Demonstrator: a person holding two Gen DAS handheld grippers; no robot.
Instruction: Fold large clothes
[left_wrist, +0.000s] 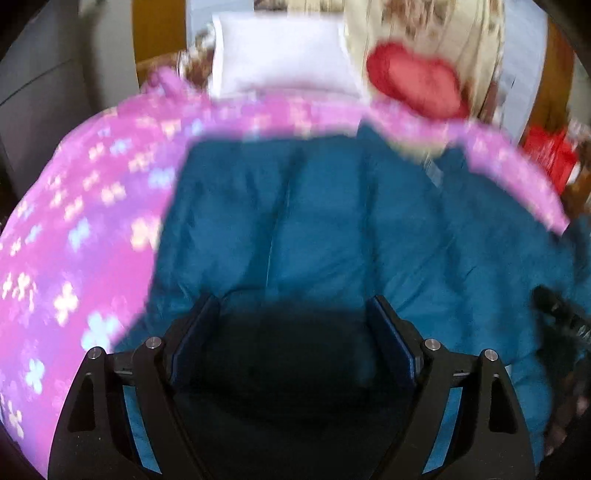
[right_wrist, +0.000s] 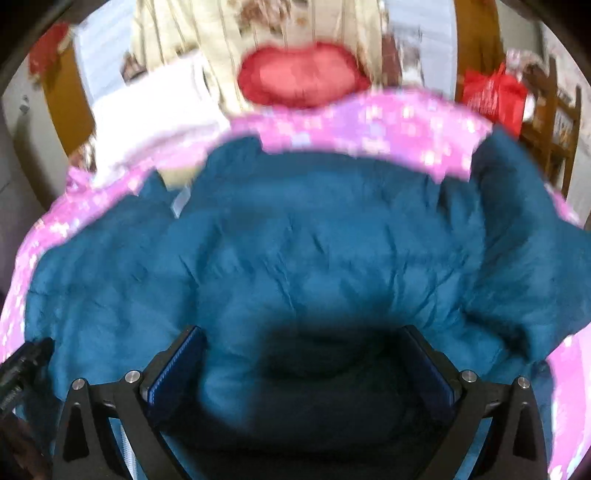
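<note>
A large teal padded jacket (left_wrist: 332, 221) lies spread on a bed with a pink flowered cover (left_wrist: 74, 229). It also fills the right wrist view (right_wrist: 295, 236), where the pink cover (right_wrist: 388, 125) shows beyond it. My left gripper (left_wrist: 295, 310) is open just above the jacket's near edge, with dark shadow between its fingers. My right gripper (right_wrist: 303, 343) is open over the jacket's near part, with a bulge of teak-blue fabric between its fingers. The other gripper shows at the right edge of the left wrist view (left_wrist: 561, 314). Both views are blurred.
A white pillow (left_wrist: 284, 55) and a red heart-shaped cushion (left_wrist: 417, 81) lie at the head of the bed, the cushion also in the right wrist view (right_wrist: 303, 77). A floral curtain (right_wrist: 258, 22) hangs behind. A red bag (right_wrist: 495, 92) sits on wooden furniture at the right.
</note>
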